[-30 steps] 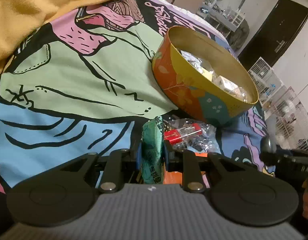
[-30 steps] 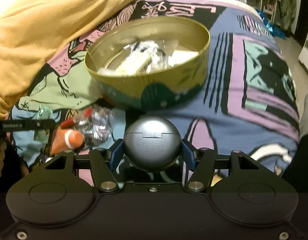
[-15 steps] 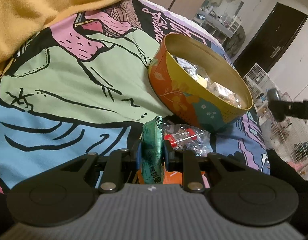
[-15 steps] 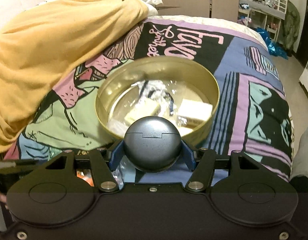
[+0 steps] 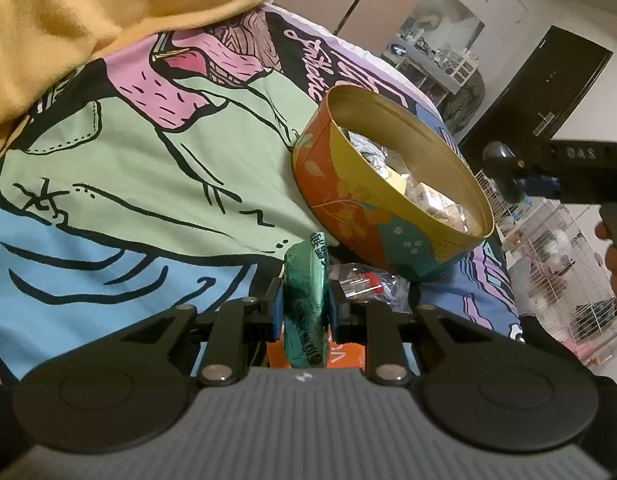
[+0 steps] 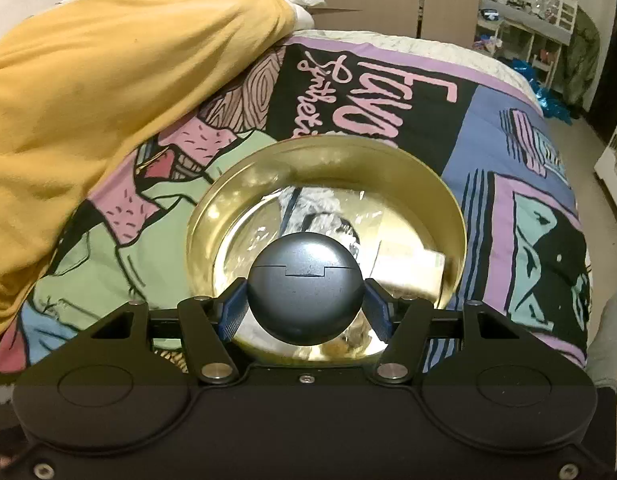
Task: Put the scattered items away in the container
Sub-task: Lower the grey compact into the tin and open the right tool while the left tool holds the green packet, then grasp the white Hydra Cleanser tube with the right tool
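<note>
My left gripper (image 5: pixel 304 304) is shut on a green foil packet (image 5: pixel 306 304), held low over the bedspread just short of the round tin (image 5: pixel 372 208). The tin is orange and yellow outside, gold inside, and holds several wrapped items. My right gripper (image 6: pixel 304 306) is shut on a dark grey round case (image 6: pixel 304 286) and hovers above the tin (image 6: pixel 428 184), near its front rim. It also shows in the left wrist view (image 5: pixel 524 184), up at the right above the tin's far side. A clear bag with a red-capped item (image 5: pixel 368 284) lies by the tin's base.
The tin sits on a bed with a colourful printed cover (image 5: pixel 148 168). A yellow blanket (image 6: pixel 108 92) is heaped at the left. An orange item (image 5: pixel 344 354) lies under my left gripper. A dark door and wire cages stand beyond the bed at the right.
My right gripper rose and moved forward with the grey case, from beside the tin to above it. My left gripper lifted slightly with the green packet.
</note>
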The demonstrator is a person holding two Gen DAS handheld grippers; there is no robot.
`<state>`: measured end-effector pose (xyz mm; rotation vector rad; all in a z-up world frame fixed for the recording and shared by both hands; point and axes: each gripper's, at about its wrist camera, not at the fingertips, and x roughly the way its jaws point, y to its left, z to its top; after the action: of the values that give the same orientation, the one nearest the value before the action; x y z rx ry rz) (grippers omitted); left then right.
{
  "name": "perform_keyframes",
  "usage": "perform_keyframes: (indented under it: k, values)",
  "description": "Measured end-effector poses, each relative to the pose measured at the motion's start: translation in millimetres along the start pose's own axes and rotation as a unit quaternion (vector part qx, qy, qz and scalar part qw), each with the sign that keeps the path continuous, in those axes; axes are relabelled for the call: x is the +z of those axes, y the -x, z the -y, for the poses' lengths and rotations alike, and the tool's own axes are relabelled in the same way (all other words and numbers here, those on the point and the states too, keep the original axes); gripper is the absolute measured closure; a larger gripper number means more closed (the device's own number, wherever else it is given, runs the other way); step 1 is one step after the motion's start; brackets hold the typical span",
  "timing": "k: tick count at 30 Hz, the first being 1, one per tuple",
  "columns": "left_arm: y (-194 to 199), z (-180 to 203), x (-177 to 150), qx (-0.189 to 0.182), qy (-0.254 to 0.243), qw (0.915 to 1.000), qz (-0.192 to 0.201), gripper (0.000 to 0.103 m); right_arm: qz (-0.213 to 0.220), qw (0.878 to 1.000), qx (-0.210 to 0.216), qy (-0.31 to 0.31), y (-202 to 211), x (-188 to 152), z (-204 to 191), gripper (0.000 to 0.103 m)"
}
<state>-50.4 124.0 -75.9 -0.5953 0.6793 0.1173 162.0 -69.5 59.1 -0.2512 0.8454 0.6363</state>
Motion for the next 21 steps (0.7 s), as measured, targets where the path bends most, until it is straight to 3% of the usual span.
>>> perform_keyframes:
  k: [2, 3, 4, 6, 10, 16, 21]
  values:
    - [1, -1, 0, -0.001, 0.003, 1.0000, 0.002, 0.078, 0.012, 1.000, -0.012, -0.005, -3, 6, -1, 0.038]
    - [2, -1, 0, -0.002, 0.004, 1.0000, 0.004, 0.078, 0.021, 1.000, -0.021, -0.009, -3, 9, 0, 0.019]
    - [2, -2, 0, -0.003, 0.006, 1.0000, 0.005, 0.078, 0.031, 0.999, -0.029, -0.016, 0, 11, 0, 0.008]
    - [3, -3, 1, -0.002, 0.012, 0.9999, 0.009, 0.078, 0.046, 0.998, -0.025, -0.029, 7, 11, 2, 0.007]
    - [6, -9, 3, 0.001, 0.028, 0.9994, 0.019, 0.078, 0.018, 1.000, 0.009, -0.015, 14, -4, -8, 0.007]
    - [13, -14, 5, 0.002, 0.045, 0.9982, 0.038, 0.078, -0.041, 0.996, 0.023, 0.072, 10, -78, -61, 0.007]
    - [18, -18, 7, 0.004, 0.057, 0.9970, 0.052, 0.078, -0.100, 0.991, 0.083, 0.030, 7, -132, -93, 0.007]
